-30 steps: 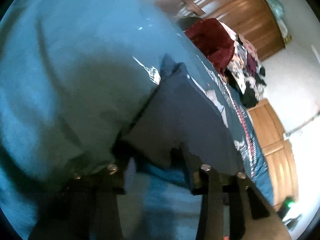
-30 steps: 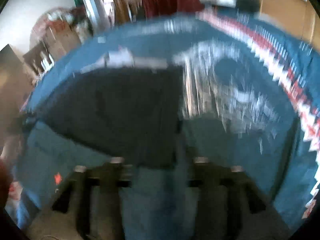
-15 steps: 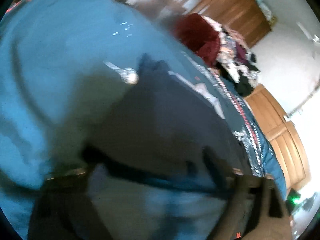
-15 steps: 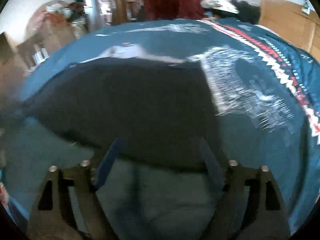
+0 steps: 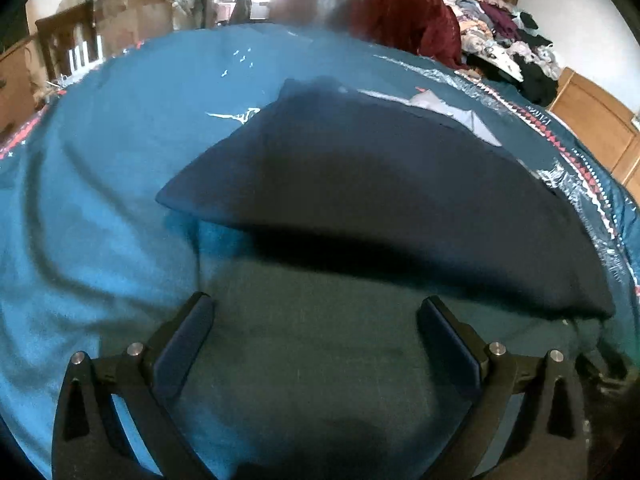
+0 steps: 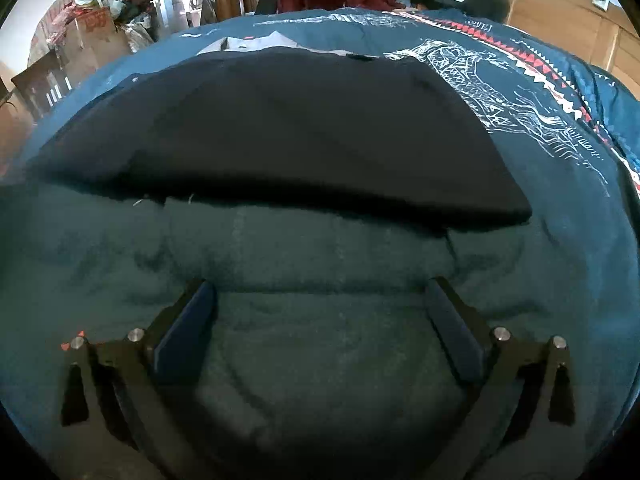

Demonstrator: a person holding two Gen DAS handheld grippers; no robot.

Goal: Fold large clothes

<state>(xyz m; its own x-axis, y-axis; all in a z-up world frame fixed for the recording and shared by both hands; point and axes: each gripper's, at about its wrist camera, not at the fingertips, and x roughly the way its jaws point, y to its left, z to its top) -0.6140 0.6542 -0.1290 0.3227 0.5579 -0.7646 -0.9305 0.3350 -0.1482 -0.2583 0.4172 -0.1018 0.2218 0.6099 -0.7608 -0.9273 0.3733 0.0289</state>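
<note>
1. Left wrist view – the dark navy garment (image 5: 380, 200) lies flat on the teal bedspread (image 5: 100, 200), filling the centre and right of the frame, well above the fingertips and apart from them.
2. Its near edge runs from mid-left down to the lower right, with a shadow under it; a pale patch shows at its far edge, upper right.
3. The left gripper (image 5: 316, 312) sits at bottom centre, spread wide, nothing between the pads, only bare bedspread in the gap.
4. A dark red cloth (image 5: 404, 20) and a heap of mixed clothes (image 5: 500, 36) sit at the top right, far side of the bed.
5. Right wrist view – same dark navy garment (image 6: 300, 132) spans the middle band of the frame, folded edge nearest, above the fingers with a strip of bedspread (image 6: 320, 248) between.
6. The right gripper (image 6: 320, 296) at bottom centre – also spread wide, holding nothing; whether the tips touch the bedspread is unclear.
7. White line print and a red-white triangle border (image 6: 532, 64) run along the bedspread at the upper right, beside the garment's right edge.
</note>
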